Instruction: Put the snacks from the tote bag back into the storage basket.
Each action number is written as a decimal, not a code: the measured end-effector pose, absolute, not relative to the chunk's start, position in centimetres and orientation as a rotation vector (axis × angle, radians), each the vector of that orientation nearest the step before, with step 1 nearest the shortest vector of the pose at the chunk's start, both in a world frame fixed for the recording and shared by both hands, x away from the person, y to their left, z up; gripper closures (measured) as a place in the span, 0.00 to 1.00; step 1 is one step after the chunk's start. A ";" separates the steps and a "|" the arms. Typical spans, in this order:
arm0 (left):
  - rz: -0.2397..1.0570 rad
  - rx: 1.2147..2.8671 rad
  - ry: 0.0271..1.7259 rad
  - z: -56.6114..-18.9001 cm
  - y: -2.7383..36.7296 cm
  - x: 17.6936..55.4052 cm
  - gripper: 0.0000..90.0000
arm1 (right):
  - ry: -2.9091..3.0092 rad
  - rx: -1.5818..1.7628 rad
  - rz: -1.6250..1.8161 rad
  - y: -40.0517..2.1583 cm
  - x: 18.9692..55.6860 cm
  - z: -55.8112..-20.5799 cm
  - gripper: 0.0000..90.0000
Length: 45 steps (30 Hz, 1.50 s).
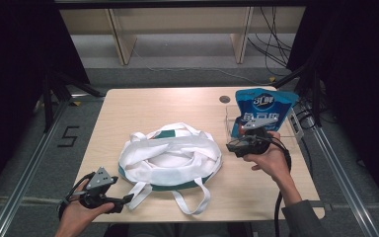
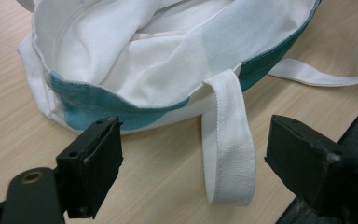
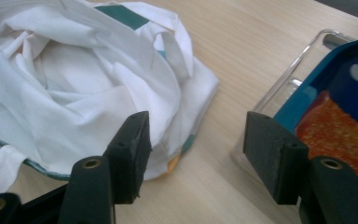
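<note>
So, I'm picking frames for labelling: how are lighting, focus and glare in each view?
High view: the table is evenly lit, the surroundings near black, the blue pouch slightly soft. Left gripper view: the white bag is sharp, the black jaws dark with little detail. Right gripper view: the bag's folds look bright but readable, and the clear tray shows faint glare.

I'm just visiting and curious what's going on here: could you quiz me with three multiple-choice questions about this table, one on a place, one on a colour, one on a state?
1. Where does the blue pouch stand?
A. In the clear box
B. Inside the bag
C. On the floor

2. The cloth bag is white with trim of which colour?
A. Red
B. Green
C. Yellow

3. The right gripper is:
A. Gripping the pouch
B. Gripping a strap
C. Open, holding nothing

Answers: 1 A, the pouch rises from the box; 2 B, a green band rims it; 3 C, bare table between its jaws.
</note>
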<state>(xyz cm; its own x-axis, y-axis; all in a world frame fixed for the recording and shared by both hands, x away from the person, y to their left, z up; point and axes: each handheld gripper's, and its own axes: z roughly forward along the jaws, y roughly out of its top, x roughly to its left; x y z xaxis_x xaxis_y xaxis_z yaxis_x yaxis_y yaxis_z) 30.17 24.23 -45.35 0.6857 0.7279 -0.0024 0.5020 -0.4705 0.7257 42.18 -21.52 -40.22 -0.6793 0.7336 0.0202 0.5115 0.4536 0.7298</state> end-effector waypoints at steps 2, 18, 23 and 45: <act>0.403 2.169 0.941 -45.3 24.2 30.2 0.20 | 2.414 1.049 1.074 -21.2 41.9 -40.6 0.46; 0.402 2.154 0.947 -45.4 24.2 30.1 0.20 | 2.472 1.014 1.157 -19.6 39.7 -43.1 0.44; 0.405 2.149 0.958 -45.4 24.2 30.1 0.20 | 2.470 1.023 1.160 -19.8 39.0 -43.4 0.43; 0.399 2.165 0.943 -45.4 24.2 30.1 0.20 | 2.472 1.071 1.205 -20.7 34.6 -44.8 0.38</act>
